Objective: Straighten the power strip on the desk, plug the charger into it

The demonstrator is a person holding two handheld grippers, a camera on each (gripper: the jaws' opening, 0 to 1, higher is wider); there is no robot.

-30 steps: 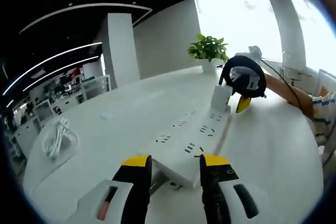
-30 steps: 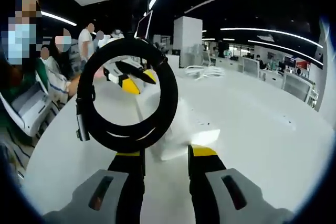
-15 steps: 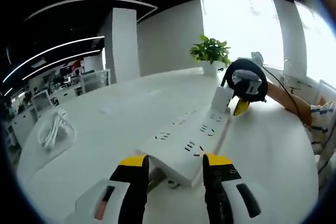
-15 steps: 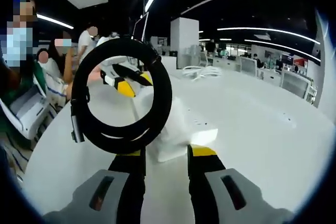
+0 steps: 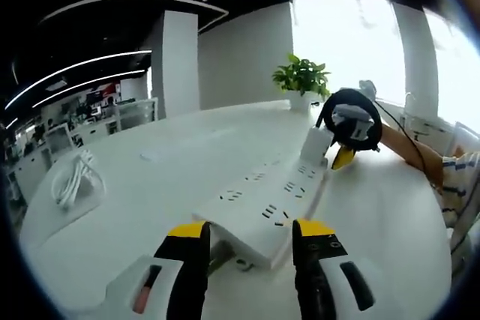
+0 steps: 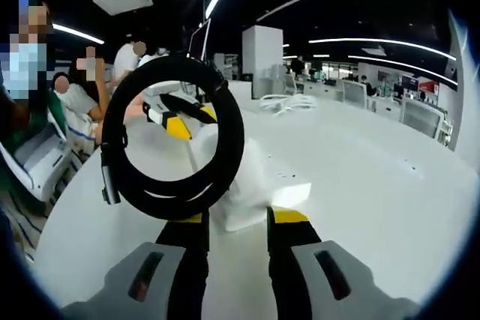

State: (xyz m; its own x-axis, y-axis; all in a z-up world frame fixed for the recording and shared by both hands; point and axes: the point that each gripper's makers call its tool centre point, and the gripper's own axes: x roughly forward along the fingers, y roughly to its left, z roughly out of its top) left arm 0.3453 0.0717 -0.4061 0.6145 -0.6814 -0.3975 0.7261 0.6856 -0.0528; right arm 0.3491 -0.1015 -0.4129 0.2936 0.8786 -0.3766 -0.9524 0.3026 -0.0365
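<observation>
Left gripper view. The left claw rises at 6 o'clock, its yellow-tipped jaws on either side of the near end of the white power strip. The jaw tips sit against the strip's two long edges, so the claw grasps the power strip. The strip lies flat on the white bench and runs away toward 1 o'clock. At its far end a white charger stands upright on the sockets. Just beyond the charger, at 2 o'clock, the right claw comes in, a yellow tip visible, with a black cable coil above it. A potted plant stands farther back at 1 o'clock. A bundle of white cord lies on the bench at 9 o'clock, well apart from the strip.

Right gripper view. The right claw rises at 6 o'clock, jaws set close on the white charger, which they grasp at its base. The black cable coil stands as a ring at 10 o'clock, touching the left jaw. Through the ring the left claw's yellow tips show. People sit along the bench edge at 9 o'clock.
</observation>
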